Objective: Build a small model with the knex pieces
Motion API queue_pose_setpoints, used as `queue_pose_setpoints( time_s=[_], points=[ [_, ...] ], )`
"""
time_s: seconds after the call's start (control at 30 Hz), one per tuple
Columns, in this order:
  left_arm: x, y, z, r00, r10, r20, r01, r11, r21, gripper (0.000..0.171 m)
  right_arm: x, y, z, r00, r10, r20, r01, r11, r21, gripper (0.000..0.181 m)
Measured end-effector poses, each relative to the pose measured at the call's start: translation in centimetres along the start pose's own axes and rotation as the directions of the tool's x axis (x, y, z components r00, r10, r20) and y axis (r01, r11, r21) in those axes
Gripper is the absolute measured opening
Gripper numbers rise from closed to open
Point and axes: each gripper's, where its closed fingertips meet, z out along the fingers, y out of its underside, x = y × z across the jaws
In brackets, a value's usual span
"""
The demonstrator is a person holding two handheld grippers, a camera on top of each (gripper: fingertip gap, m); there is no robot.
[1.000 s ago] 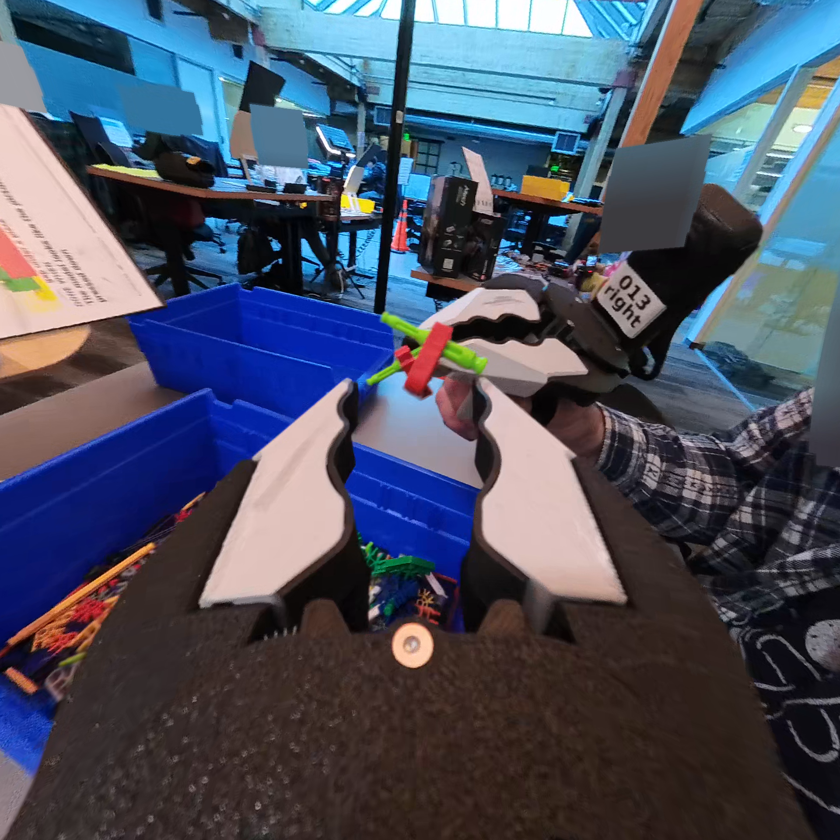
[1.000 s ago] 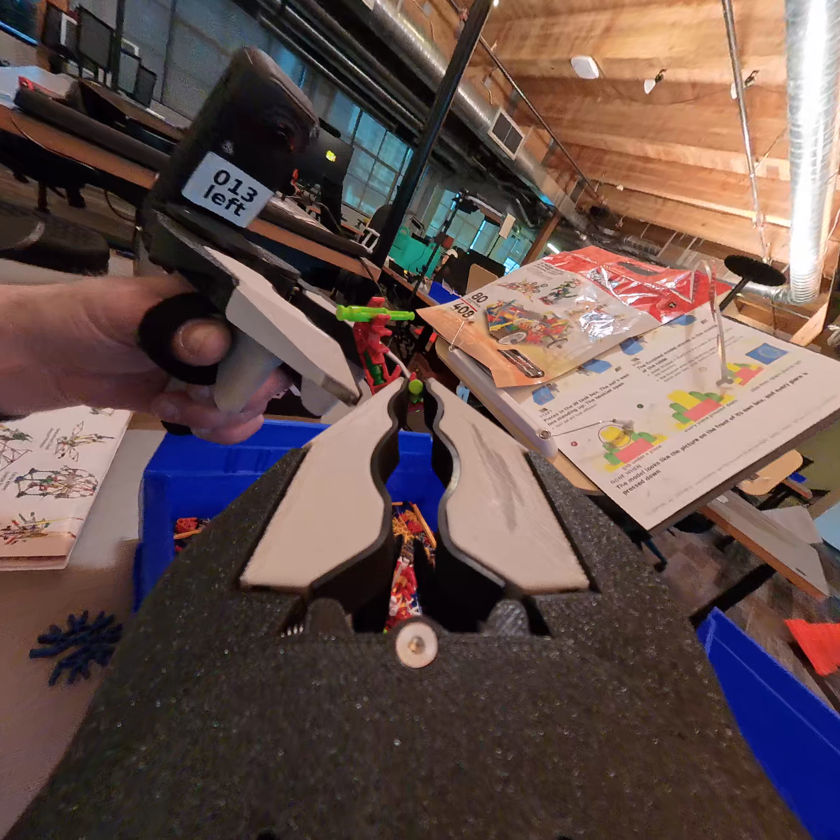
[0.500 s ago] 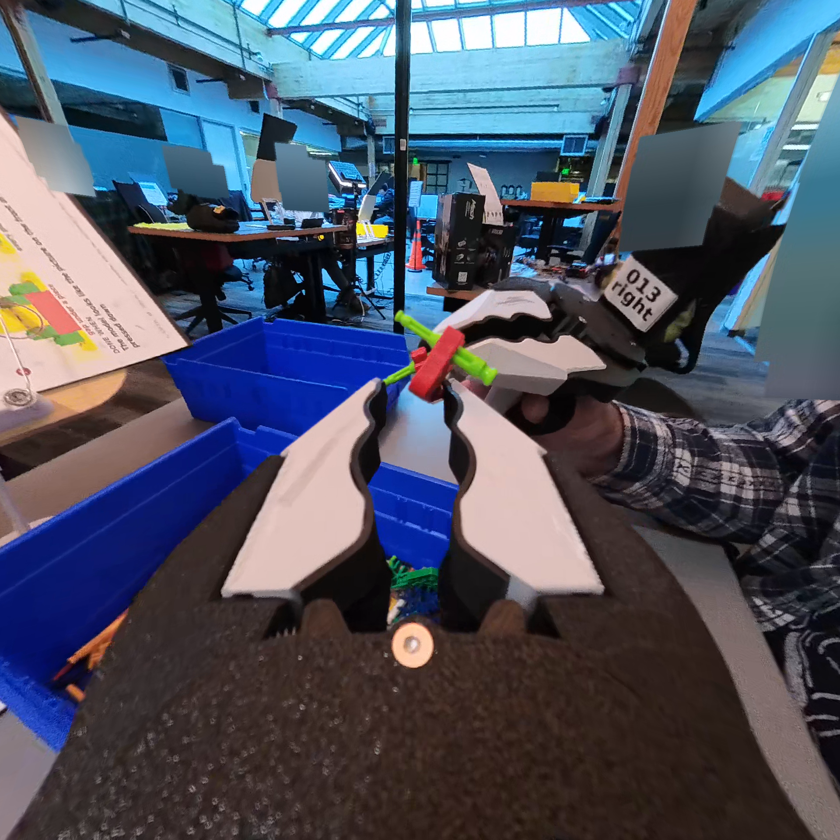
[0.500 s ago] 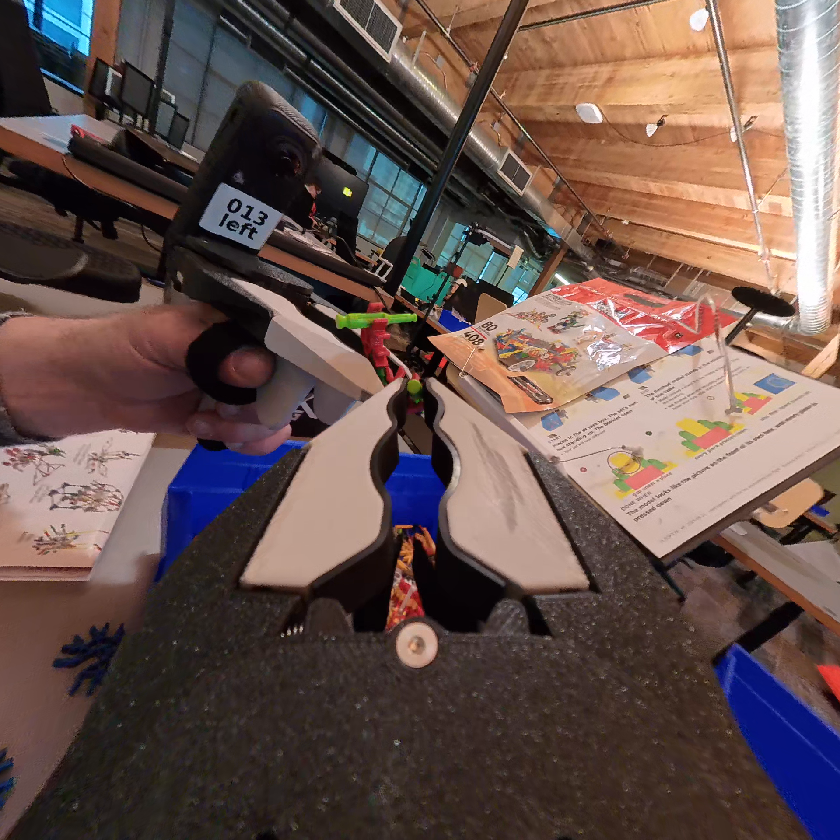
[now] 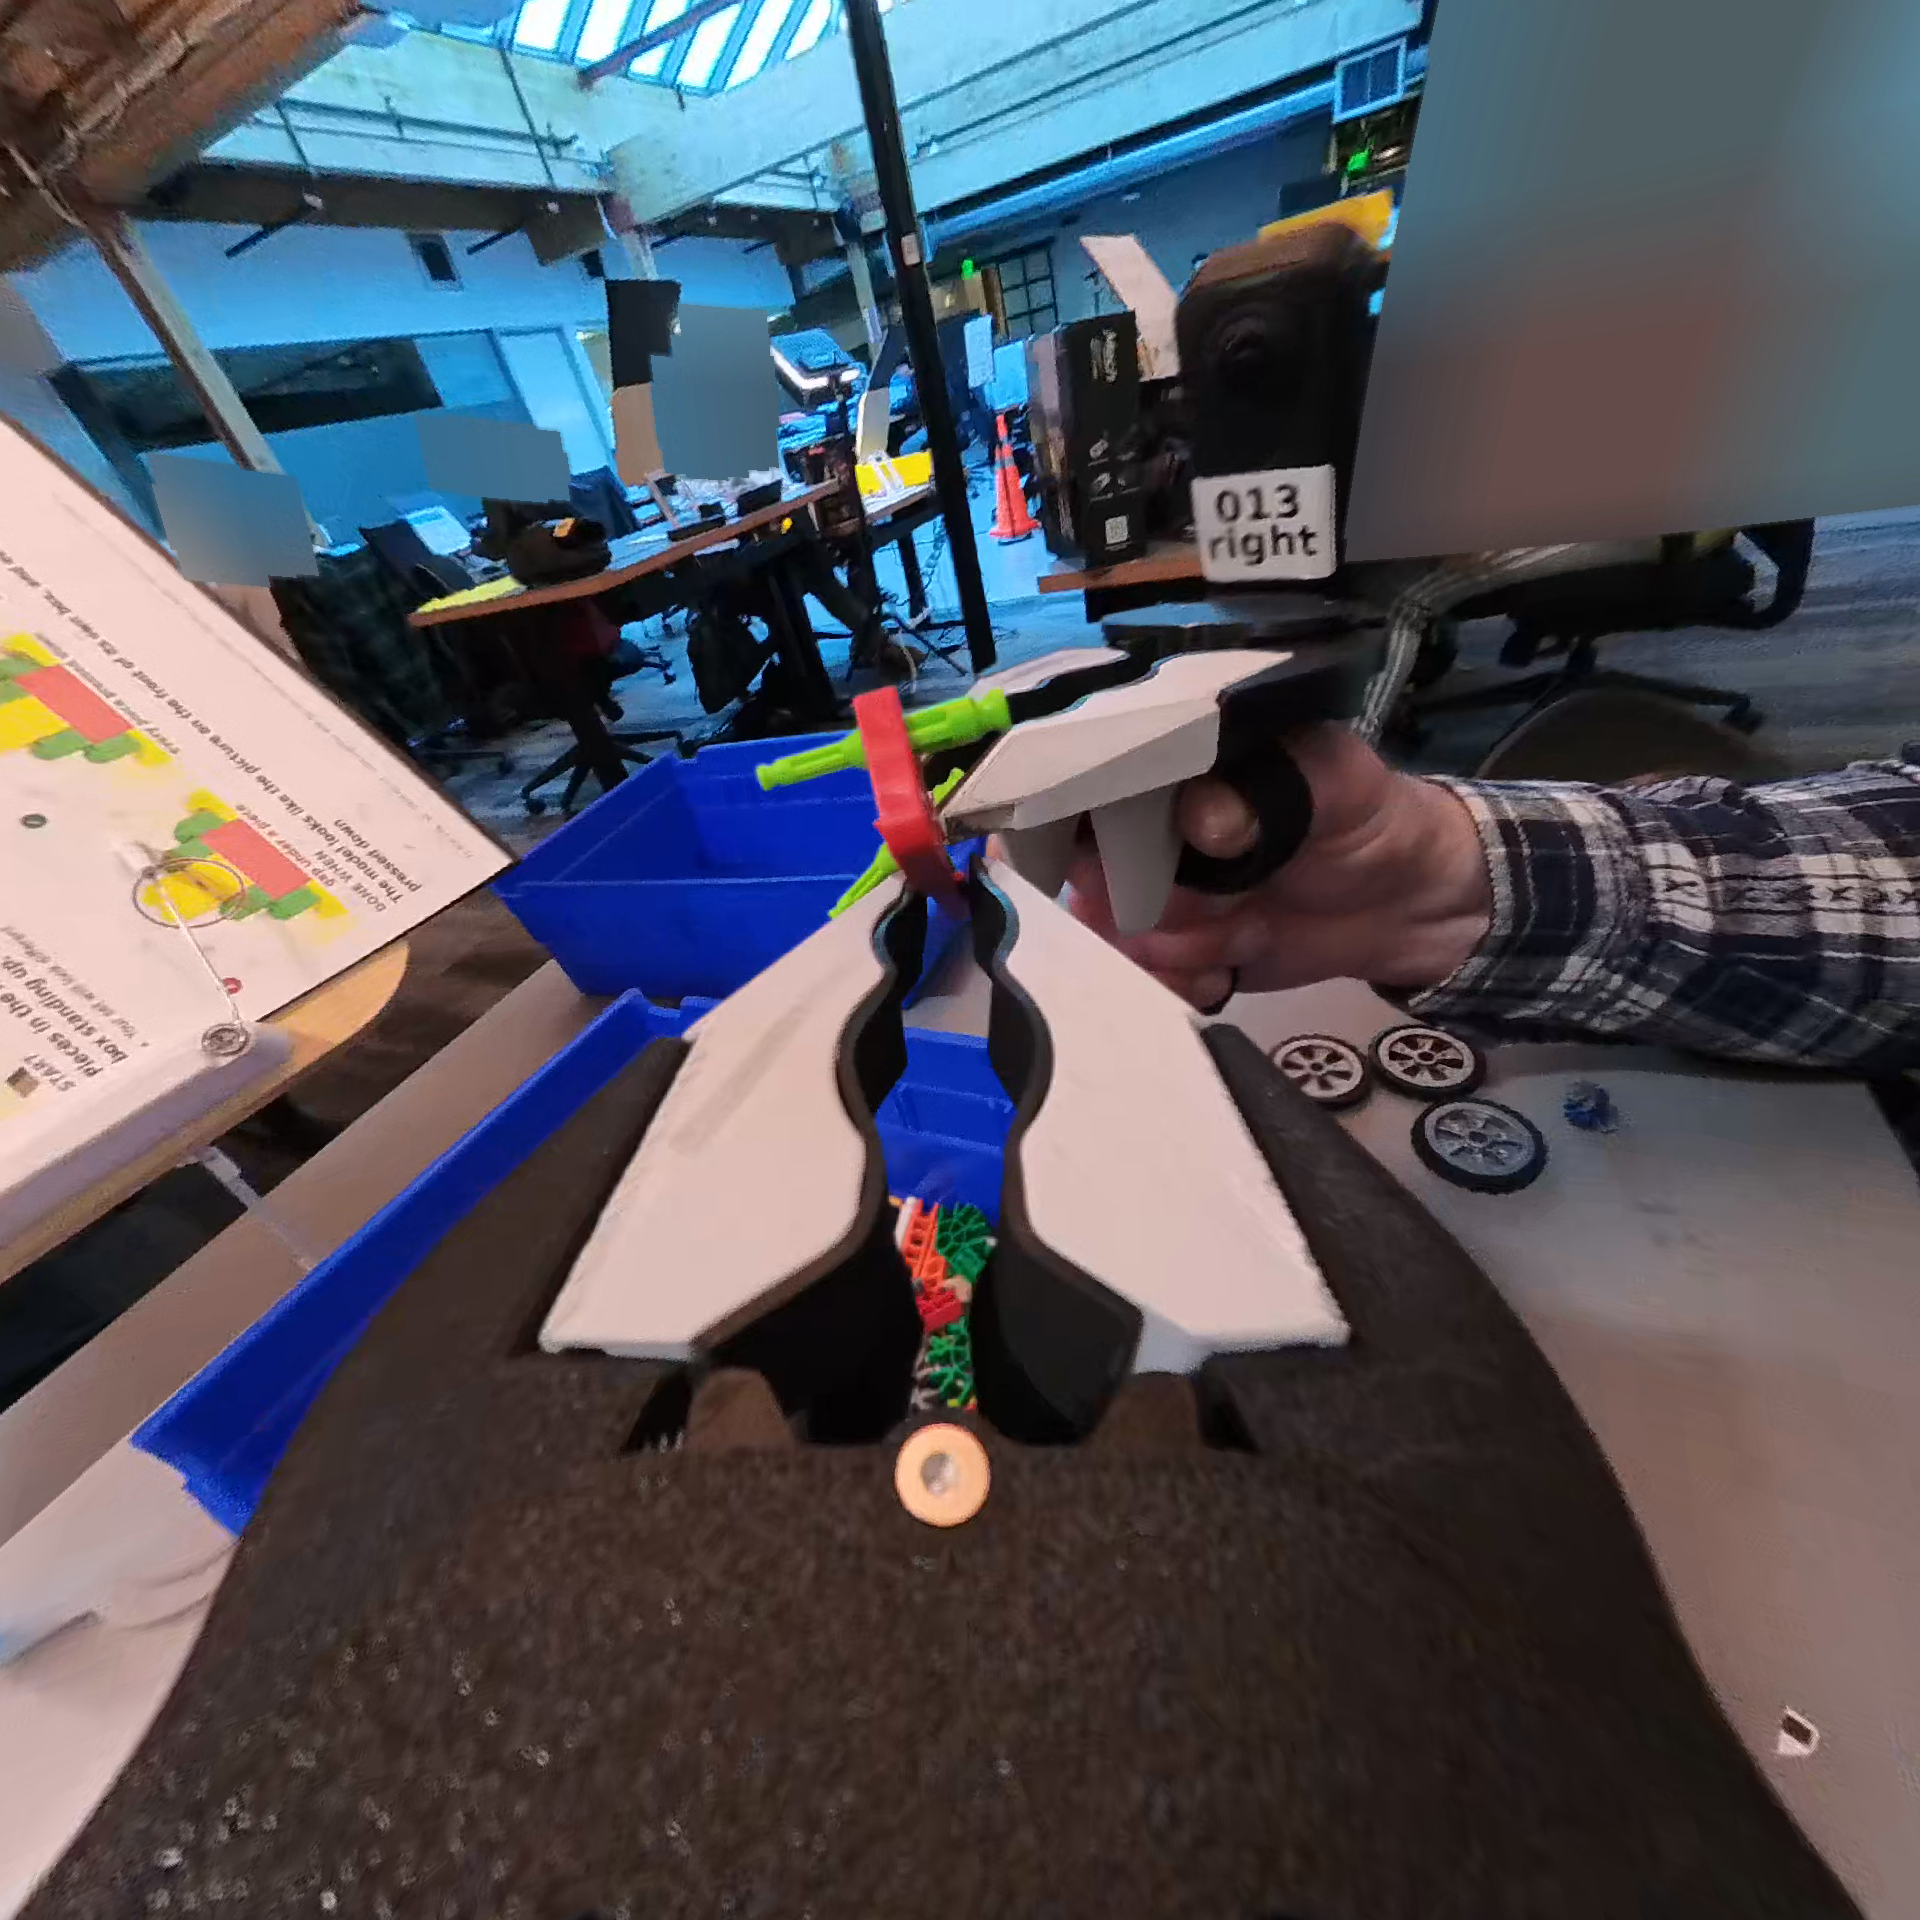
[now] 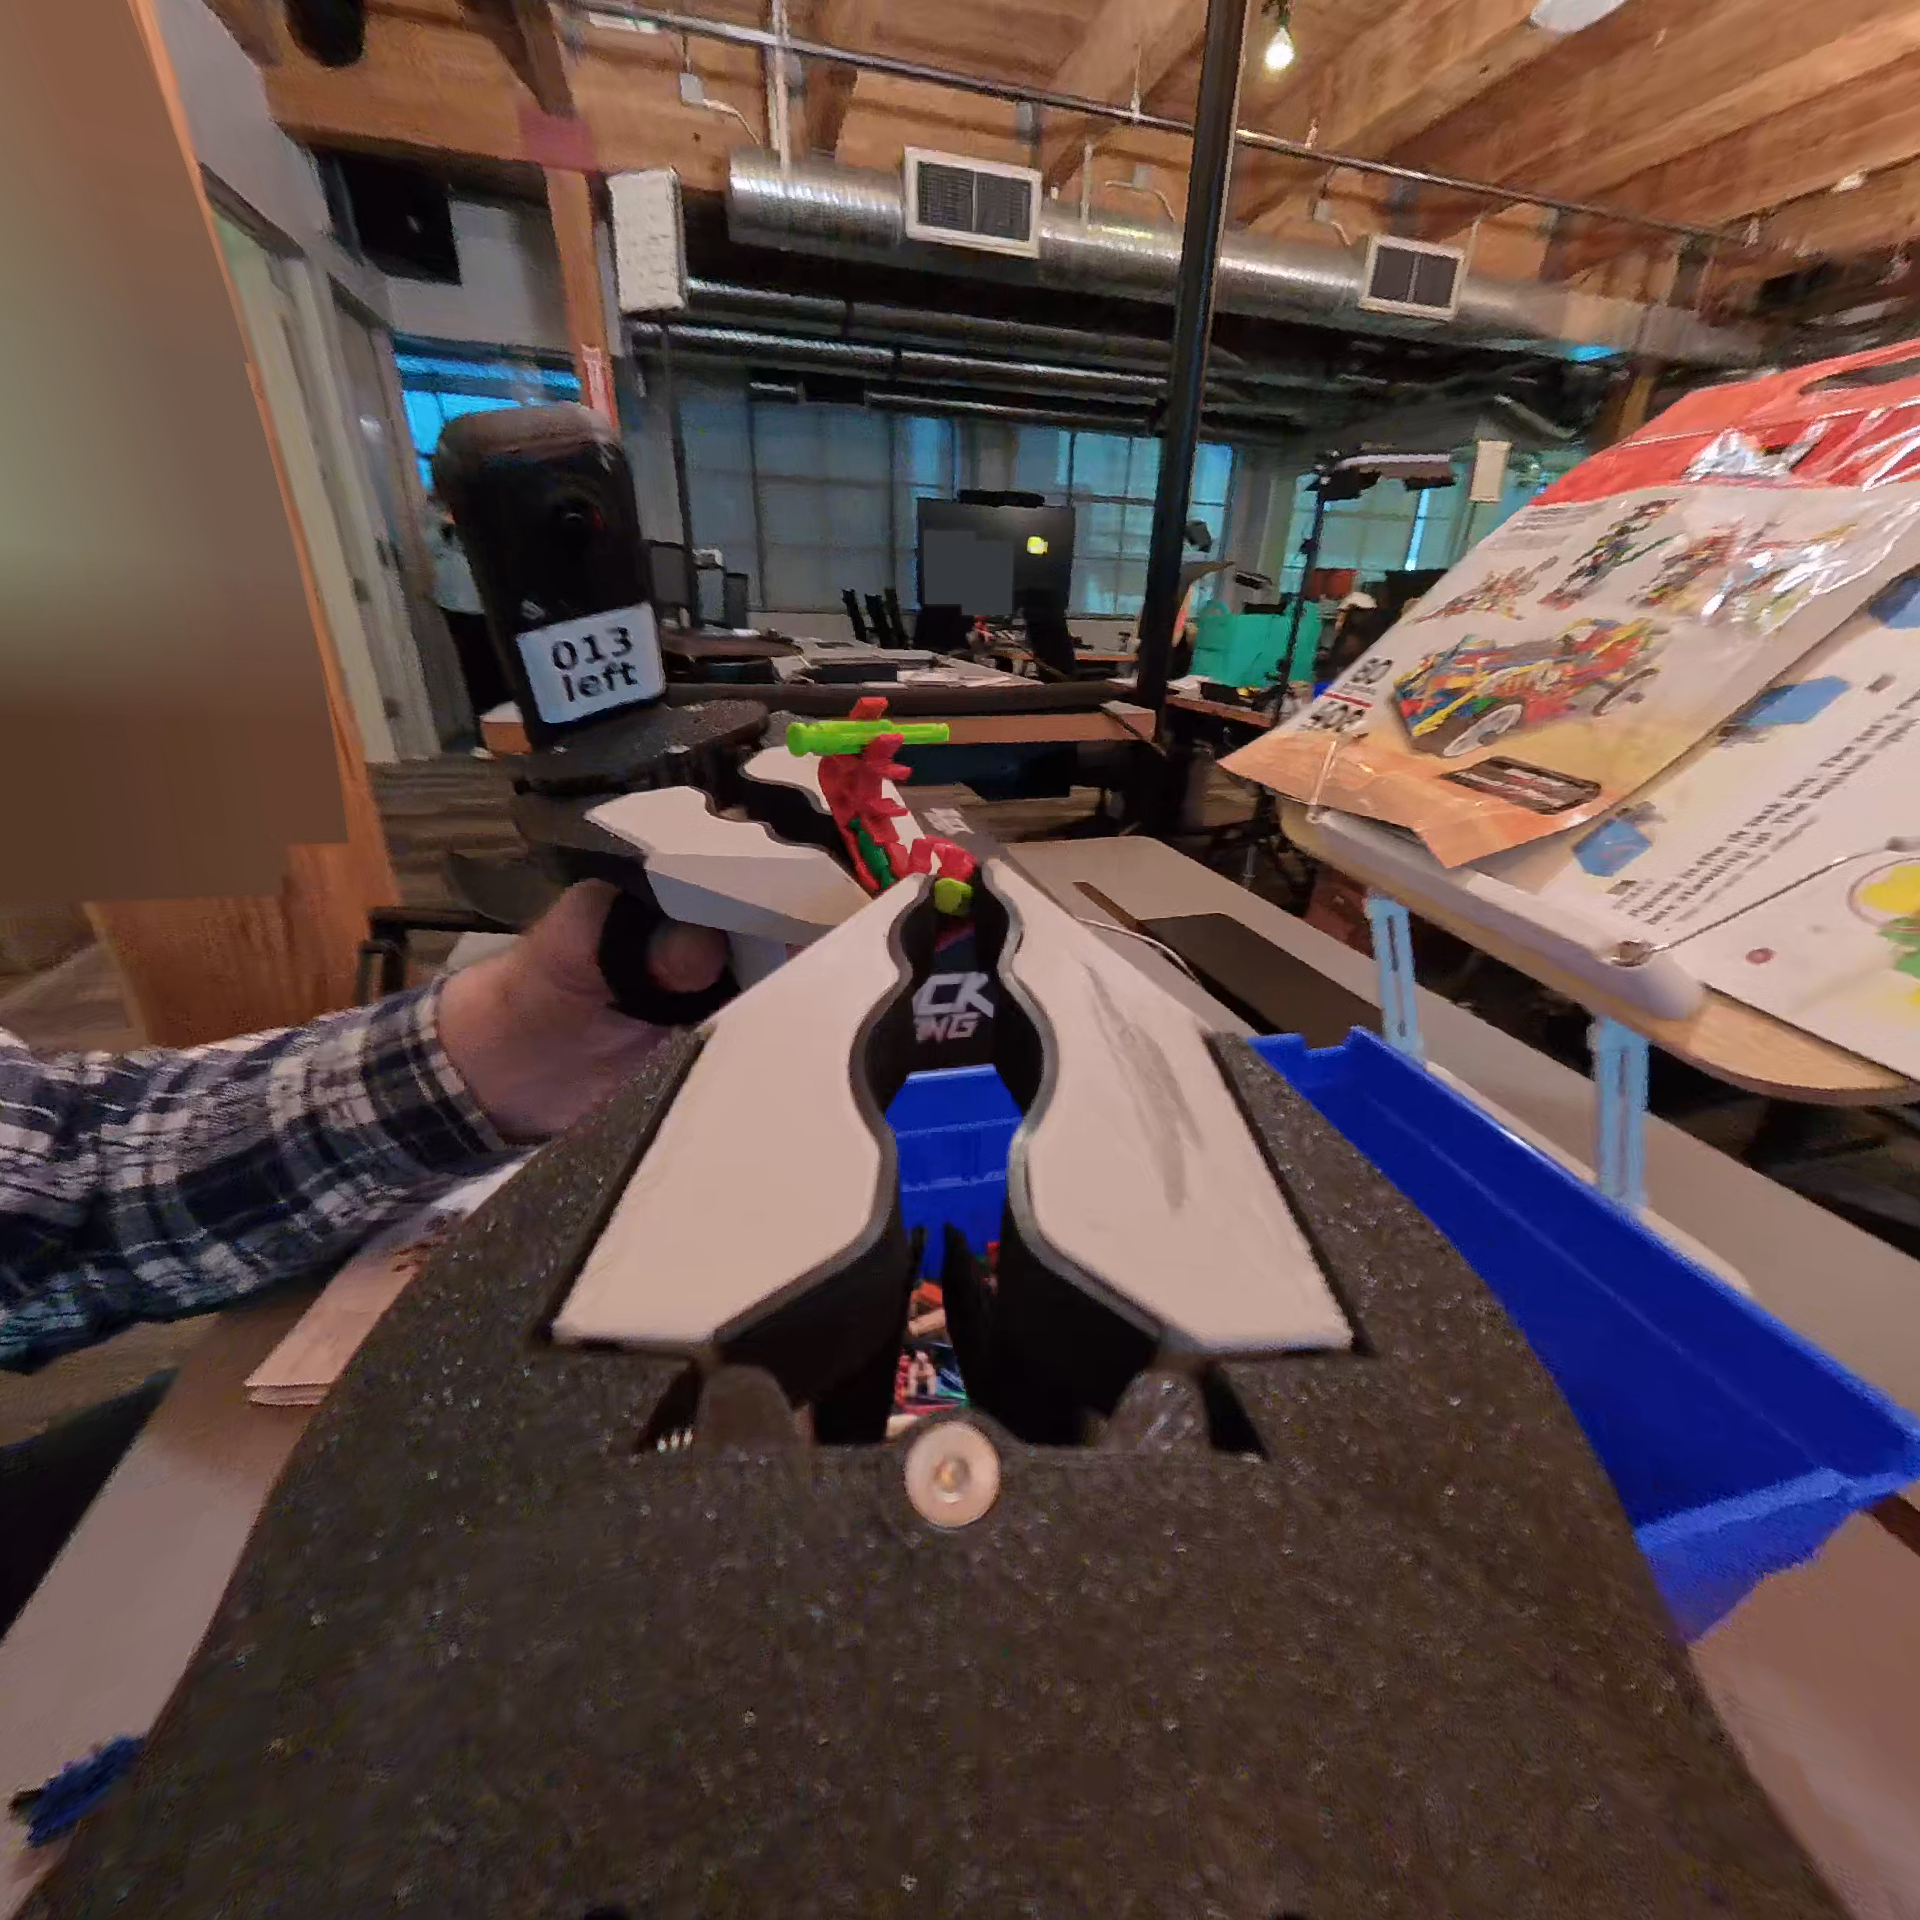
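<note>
Open workshop behind us: desks, chairs, a black pole (image 5: 914, 343), timber ceiling with ducts in the right wrist view. We note a grey table (image 5: 1662, 1299) carrying two blue bins; the near bin (image 5: 343, 1278) holds a jumble of coloured rods and connectors (image 5: 940, 1273), the far bin (image 5: 665, 883) sits just behind it. Left gripper (image 5: 940, 894): fingers nearly closed, tips pinching the lower edge of a red connector (image 5: 899, 790). Right gripper (image 6: 951, 894): fingers likewise drawn close, tips clamped on the end of a green rod (image 6: 948, 896) that joins the same connector. A second green rod (image 5: 883, 743) crosses the connector's top and sticks out free on both sides. So the small red-and-green assembly hangs in the air between both grippers, above the bins, touching neither. A hand (image 5: 1320, 883) in a plaid sleeve grips the right tool's handle; another hand (image 6: 551, 1008) holds the left one. Three small wheels (image 5: 1408, 1091) lie on the table to the right of the left gripper, two side by side, one nearer, with a small blue piece (image 5: 1588, 1103) just beyond them. A tilted board with a printed sheet (image 5: 156, 831) stands left of the bins; in the right wrist view a toy bag (image 6: 1558, 665) rests on it.
</note>
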Motion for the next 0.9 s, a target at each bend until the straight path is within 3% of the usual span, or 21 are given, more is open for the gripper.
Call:
queue_pose_setpoints(
  time_s=[0.13, 0.27, 0.43, 0.5, 0.6, 0.73, 0.9],
  points=[
    [1.0, -0.4, -0.6, 0.995, 0.015, -0.101, -0.01, 0.999, 0.052, 0.006, -1.1, -0.3, 0.0, 0.982, 0.138, 0.13, -0.141, 0.99, 0.009, 0.005],
    [1.6, 0.1, -1.4, 0.985, 0.083, -0.153, -0.079, 0.996, 0.036, 0.007, -2.2, 0.1, 0.2, 0.936, 0.257, 0.239, -0.262, 0.965, -0.013, 0.006],
    [2.6, 0.0, -1.6, 0.972, 0.077, -0.224, -0.068, 0.996, 0.049, 0.004, -2.9, -0.2, -0.1, 0.873, 0.354, 0.336, -0.363, 0.931, -0.038, 0.005],
    [1.7, 0.5, -1.4, 0.98, 0.082, -0.182, -0.08, 0.997, 0.017, 0.005, -2.3, 0.2, 0.1, 0.903, 0.326, 0.28, -0.328, 0.944, -0.041, 0.007],
    [1.6, 0.9, -1.3, 0.98, 0.074, -0.184, -0.074, 0.997, 0.007, 0.005, -1.9, 0.6, 0.2, 0.891, 0.363, 0.274, -0.362, 0.93, -0.054, 0.005],
    [2.1, 1.2, -1.8, 0.969, 0.153, -0.193, -0.159, 0.987, -0.017, 0.005, -2.5, 0.9, 0.1, 0.817, 0.473, 0.331, -0.462, 0.879, -0.117, 0.006],
    [2.8, 1.5, -1.8, 0.959, 0.17, -0.228, -0.18, 0.983, -0.023, 0.002, -2.4, 1.6, 0.2, 0.784, 0.532, 0.319, -0.504, 0.846, -0.172, 0.004]
  ],
)
